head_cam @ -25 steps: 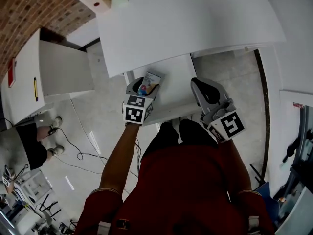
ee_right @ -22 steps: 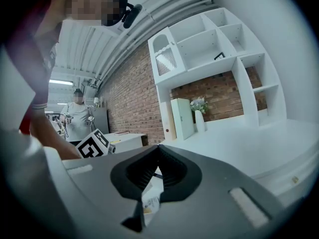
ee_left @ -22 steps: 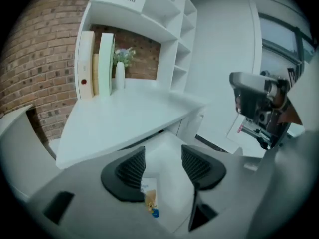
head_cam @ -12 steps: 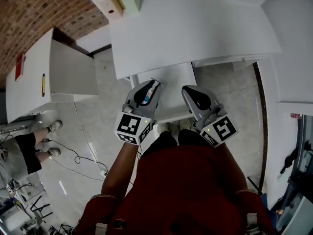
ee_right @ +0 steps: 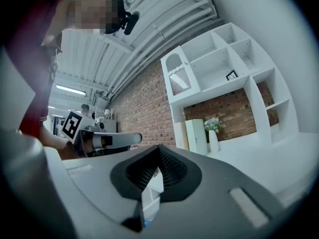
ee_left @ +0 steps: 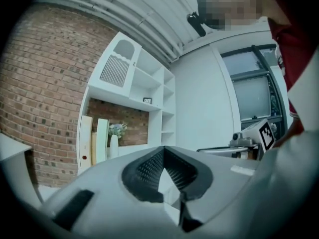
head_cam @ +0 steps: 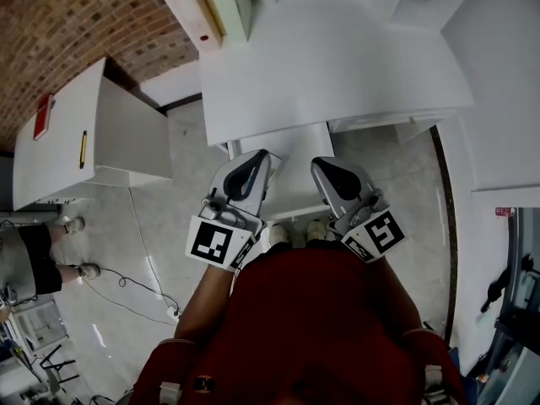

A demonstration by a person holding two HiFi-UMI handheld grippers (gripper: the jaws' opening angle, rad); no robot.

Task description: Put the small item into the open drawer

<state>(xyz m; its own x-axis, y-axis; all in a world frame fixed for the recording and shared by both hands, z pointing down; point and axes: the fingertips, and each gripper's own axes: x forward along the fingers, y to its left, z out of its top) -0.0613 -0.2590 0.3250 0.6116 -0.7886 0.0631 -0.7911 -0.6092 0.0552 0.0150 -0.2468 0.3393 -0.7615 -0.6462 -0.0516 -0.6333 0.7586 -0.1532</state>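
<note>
My left gripper (head_cam: 260,157) hangs high over the open white drawer (head_cam: 297,142), pointing level. Its jaws have just been closing and now stand shut with nothing between them, as the left gripper view shows (ee_left: 163,149). My right gripper (head_cam: 322,165) floats beside it over the drawer's right half. Its ribbed pads meet at the tip and hold nothing (ee_right: 159,148). The small colourful item is not visible now; the left gripper covers the part of the drawer where it lay.
A white counter (head_cam: 337,57) runs above the drawer. A white cabinet (head_cam: 93,142) stands at the left by a brick wall (head_cam: 59,32). A cable (head_cam: 143,281) trails over the floor. A white shelf unit (ee_left: 144,98) with a vase (ee_left: 114,146) faces the grippers.
Both grippers have risen toward the head camera, the left one more. The left jaws, open by the colourful item in the drawer, have shut empty, and the item has gone out of sight.
</note>
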